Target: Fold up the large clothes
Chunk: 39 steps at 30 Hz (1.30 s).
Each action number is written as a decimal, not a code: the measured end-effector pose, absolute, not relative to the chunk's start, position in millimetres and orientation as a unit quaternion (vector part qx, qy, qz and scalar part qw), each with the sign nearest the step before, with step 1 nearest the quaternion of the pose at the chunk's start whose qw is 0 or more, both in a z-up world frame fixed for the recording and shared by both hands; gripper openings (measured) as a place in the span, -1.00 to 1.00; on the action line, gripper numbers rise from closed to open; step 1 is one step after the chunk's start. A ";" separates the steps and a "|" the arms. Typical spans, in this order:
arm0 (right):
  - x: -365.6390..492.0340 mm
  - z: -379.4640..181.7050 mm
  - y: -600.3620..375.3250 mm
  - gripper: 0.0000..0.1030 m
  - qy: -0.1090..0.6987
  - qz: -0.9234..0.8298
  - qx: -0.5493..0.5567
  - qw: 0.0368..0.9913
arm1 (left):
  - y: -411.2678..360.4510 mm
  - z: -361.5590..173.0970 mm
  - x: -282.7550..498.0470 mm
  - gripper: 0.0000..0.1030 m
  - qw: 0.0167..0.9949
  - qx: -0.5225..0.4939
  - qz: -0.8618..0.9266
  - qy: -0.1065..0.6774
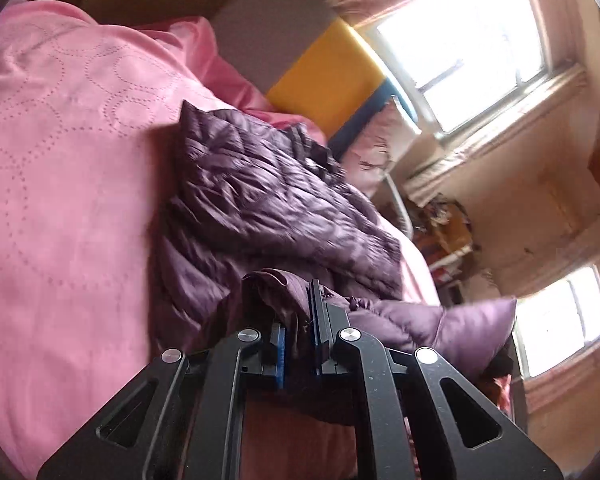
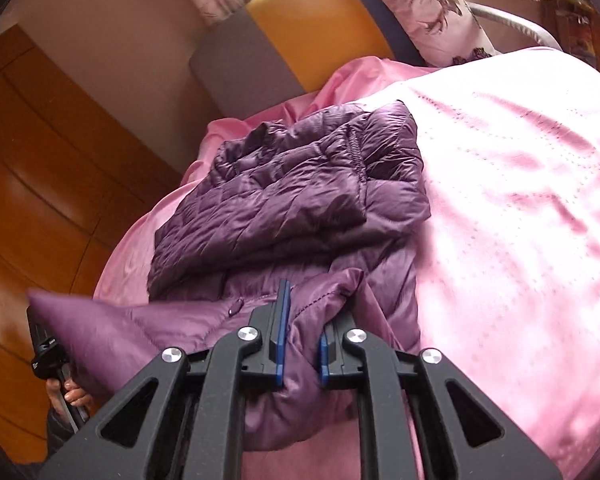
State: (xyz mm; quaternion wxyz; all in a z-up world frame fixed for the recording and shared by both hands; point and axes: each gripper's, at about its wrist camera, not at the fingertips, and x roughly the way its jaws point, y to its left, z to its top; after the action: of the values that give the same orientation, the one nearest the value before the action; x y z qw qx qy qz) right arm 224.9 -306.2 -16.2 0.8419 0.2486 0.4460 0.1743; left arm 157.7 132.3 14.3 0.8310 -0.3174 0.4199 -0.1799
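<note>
1. No brand or label can be read; small white marks on the black handle point(image 2: 46, 354) at the lower left of the right wrist view are too small to make out.
2. The dark purple quilted puffer jacket point(image 2: 292, 196) is shiny, stitched in padded squares and creased. It lies partly folded on the pink bedspread with dotted ring stitching point(image 1: 60, 168), near the side edge of the bed that faces the wooden wardrobe point(image 2: 32, 168).
3. The left gripper point(image 1: 300, 324), black with blue pads, is clamped on a bunched fold of the jacket's hem, and smoother purple fabric stretches away to its right.
4. The right gripper point(image 2: 302, 344) pinches the same lifted hem; cloth fills the narrow gap between its blue pads and drapes over the right finger.
5. At the head of the bed stands a padded headboard in grey, yellow and dark blue panels point(image 2: 300, 28), beside a pale printed pillow point(image 2: 432, 4).
6. The bright windows point(image 1: 472, 44) are washed out, the cluttered shelf point(image 1: 448, 236) is blurred, and fingers on the handle are half hidden.
</note>
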 end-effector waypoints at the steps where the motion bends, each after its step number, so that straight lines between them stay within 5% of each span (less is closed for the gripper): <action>1: 229.8 -16.9 -309.1 -0.54 0.446 0.173 0.256 0.840 | 131.5 15.0 165.4 -0.73 0.832 -0.315 -0.167 0.425; 4: 243.1 -20.9 -318.4 0.27 0.433 0.182 0.302 0.830 | 134.7 20.3 181.2 -0.21 0.838 -0.322 -0.145 0.416; 5: 245.1 -21.4 -321.3 0.65 0.426 0.183 0.317 0.827 | 137.8 21.6 181.6 0.20 0.839 -0.332 -0.143 0.406; 6: 244.0 -19.9 -325.0 0.80 0.415 0.180 0.326 0.830 | 142.0 21.7 180.3 0.63 0.840 -0.346 -0.139 0.394; 8: 237.8 -16.2 -331.2 0.92 0.395 0.171 0.327 0.841 | 155.3 20.0 180.5 0.78 0.848 -0.356 -0.111 0.377; 16: 190.4 -53.8 -329.6 0.94 0.433 0.160 0.292 0.838 | 158.4 -33.2 166.6 0.76 0.826 -0.356 -0.121 0.419; 17: 186.6 -59.5 -323.8 0.93 0.442 0.159 0.281 0.837 | 152.8 -39.6 166.4 0.68 0.822 -0.352 -0.128 0.428; 18: 183.6 -65.3 -317.8 0.87 0.451 0.161 0.275 0.834 | 141.5 -46.4 167.8 0.23 0.820 -0.336 -0.142 0.441; 21: 178.5 -71.7 -308.5 0.40 0.456 0.145 0.254 0.840 | 117.6 -51.4 166.1 -0.21 0.838 -0.268 -0.138 0.455; 23: 174.0 -69.1 -309.7 -0.08 0.453 0.148 0.258 0.840 | 117.9 -50.5 163.2 -0.44 0.838 -0.268 -0.139 0.455; 26: 160.5 -59.5 -311.4 -0.39 0.450 0.152 0.243 0.846 | 124.3 -43.7 152.0 -0.67 0.839 -0.265 -0.151 0.451; 36: 67.2 -38.5 -327.8 -0.44 0.489 0.183 0.175 0.835 | 121.4 -33.0 66.2 -0.70 0.825 -0.225 -0.197 0.480; 39: 42.2 -22.3 -331.1 -0.14 0.487 0.160 0.133 0.848 | 119.0 -24.9 36.4 -0.63 0.829 -0.193 -0.188 0.491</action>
State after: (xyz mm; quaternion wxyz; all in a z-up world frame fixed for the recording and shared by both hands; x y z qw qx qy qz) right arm 42.2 -331.1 -22.3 0.8481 0.1331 0.4872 0.1603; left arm 36.4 119.0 -24.9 0.8285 -0.1926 0.4911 -0.1879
